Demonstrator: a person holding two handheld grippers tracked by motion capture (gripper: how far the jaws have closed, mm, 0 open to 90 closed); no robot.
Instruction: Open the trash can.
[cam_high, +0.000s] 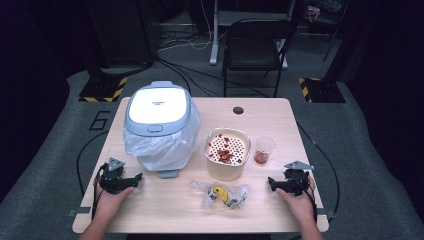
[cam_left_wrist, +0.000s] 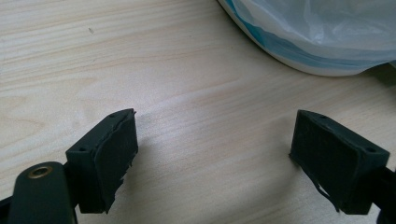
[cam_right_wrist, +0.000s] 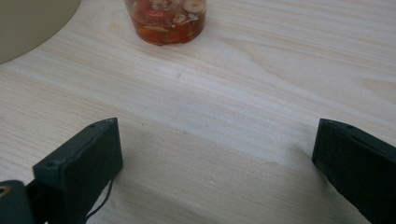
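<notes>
My left gripper (cam_high: 131, 180) rests on the table's near left side, held by a hand; in the left gripper view (cam_left_wrist: 212, 158) its jaws stand wide apart with bare wood between them. A hand holds my right gripper (cam_high: 274, 183) at the near right, and the right gripper view (cam_right_wrist: 212, 161) shows it open and empty too. A white bin (cam_high: 156, 116) lined with a clear plastic bag (cam_left_wrist: 322, 28) stands left of centre. A beige pot (cam_high: 227, 152) holds a perforated tray with red scraps. A clear cup (cam_right_wrist: 165, 18) of red food bits stands to the pot's right.
A crumpled clear bag (cam_high: 223, 194) with yellow and dark scraps lies at the near middle of the wooden table (cam_high: 260, 215). A dark hole (cam_high: 238, 110) marks the table's far edge. A black chair (cam_high: 253, 47) stands behind the table.
</notes>
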